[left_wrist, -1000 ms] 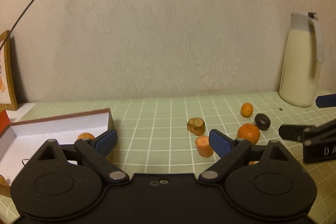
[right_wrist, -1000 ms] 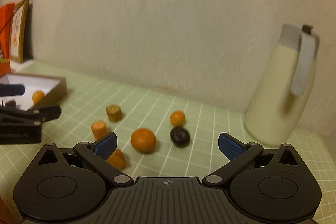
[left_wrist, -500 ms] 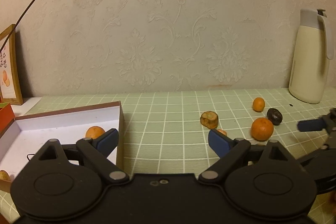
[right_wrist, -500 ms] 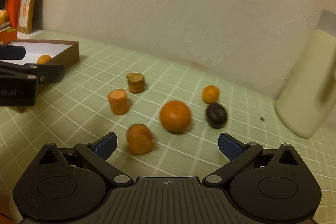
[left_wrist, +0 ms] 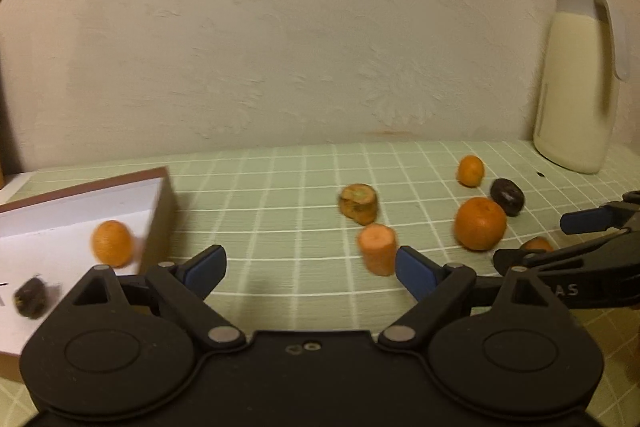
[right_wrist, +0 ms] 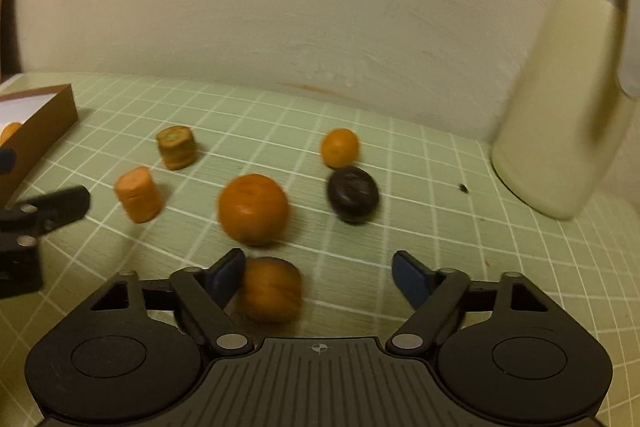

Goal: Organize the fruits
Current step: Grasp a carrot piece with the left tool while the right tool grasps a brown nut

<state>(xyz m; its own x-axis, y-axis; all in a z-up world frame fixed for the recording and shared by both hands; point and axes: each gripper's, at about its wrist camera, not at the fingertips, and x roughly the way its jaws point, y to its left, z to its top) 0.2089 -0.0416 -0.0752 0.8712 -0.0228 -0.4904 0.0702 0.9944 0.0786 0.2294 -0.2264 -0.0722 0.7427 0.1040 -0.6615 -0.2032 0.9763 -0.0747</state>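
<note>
My right gripper point(right_wrist: 320, 275) is low over the green checked mat, jaws closing around an orange carrot piece point(right_wrist: 270, 289). The piece sits against the left finger, with a gap to the right pad. Just beyond lie a large orange point(right_wrist: 253, 207), a dark fruit point(right_wrist: 353, 193), a small orange point(right_wrist: 339, 147), another carrot piece point(right_wrist: 138, 199) and a brown carrot stub point(right_wrist: 176, 147). My left gripper point(left_wrist: 310, 269) is wide open, closing slightly, with nothing between its fingers. The carrot piece point(left_wrist: 376, 249) stands by its right fingertip. The white box point(left_wrist: 60, 219) holds a small orange point(left_wrist: 112, 243) and a dark fruit point(left_wrist: 32, 297).
A cream thermos jug point(left_wrist: 576, 99) stands at the back right against the wall. The right gripper point(left_wrist: 560, 239) reaches in from the right in the left wrist view. The box's brown corner point(right_wrist: 52, 119) lies at the left, near the left gripper point(right_wrist: 44, 207).
The right gripper moved down and forward onto the nearest carrot piece, and its jaws narrowed around it. The left gripper sank towards the mat; the box and fruits look closer.
</note>
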